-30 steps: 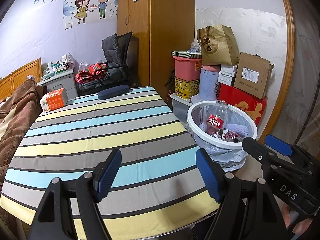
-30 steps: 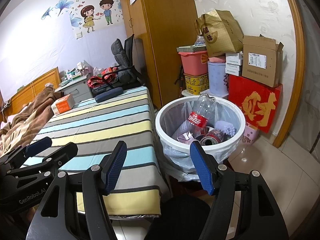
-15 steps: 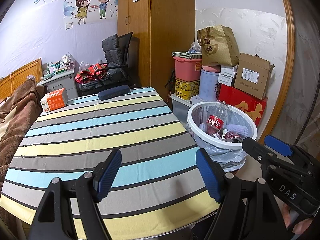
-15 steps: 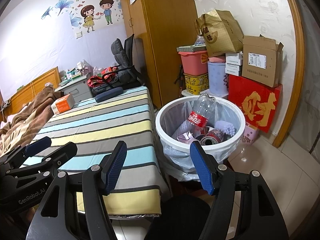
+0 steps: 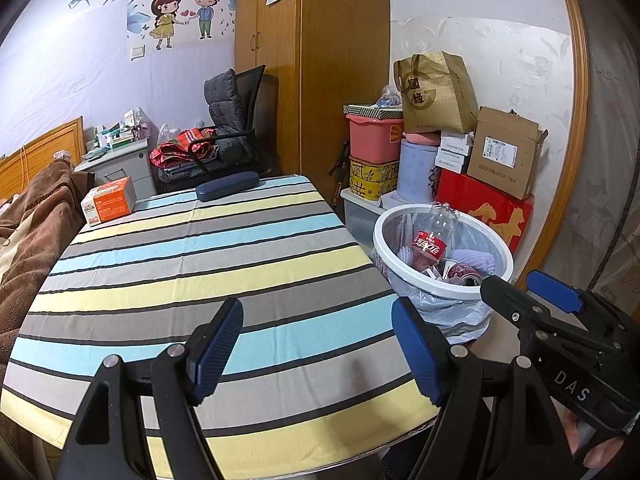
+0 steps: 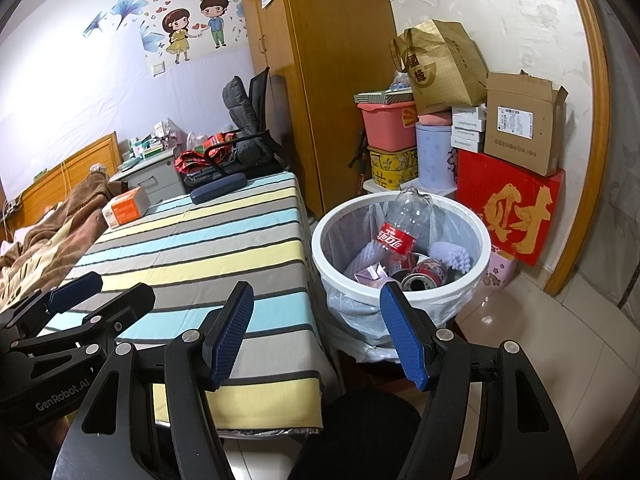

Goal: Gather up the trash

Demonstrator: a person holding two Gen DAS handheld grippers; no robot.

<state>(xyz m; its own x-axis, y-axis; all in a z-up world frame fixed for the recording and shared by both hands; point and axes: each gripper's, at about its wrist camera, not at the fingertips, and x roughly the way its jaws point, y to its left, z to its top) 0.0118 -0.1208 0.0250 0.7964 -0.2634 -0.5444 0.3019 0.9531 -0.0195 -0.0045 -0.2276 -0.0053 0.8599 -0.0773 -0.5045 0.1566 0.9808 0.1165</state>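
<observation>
Trash looks pretty much collected: the bottle (image 6: 400,228), can (image 6: 424,276) and some wrappers sit in the white bin (image 6: 400,304) just beside the table (image 5: 200,264). Both grippers, left (image 5: 316,350) and right (image 6: 316,334), hover with fingers spread wide and nothing between them. On the table I only see an orange box (image 5: 108,202) and a dark case (image 5: 227,186) at the far end. I'd guess the job's at its tail end; next move is checking whether those count as trash.
</observation>
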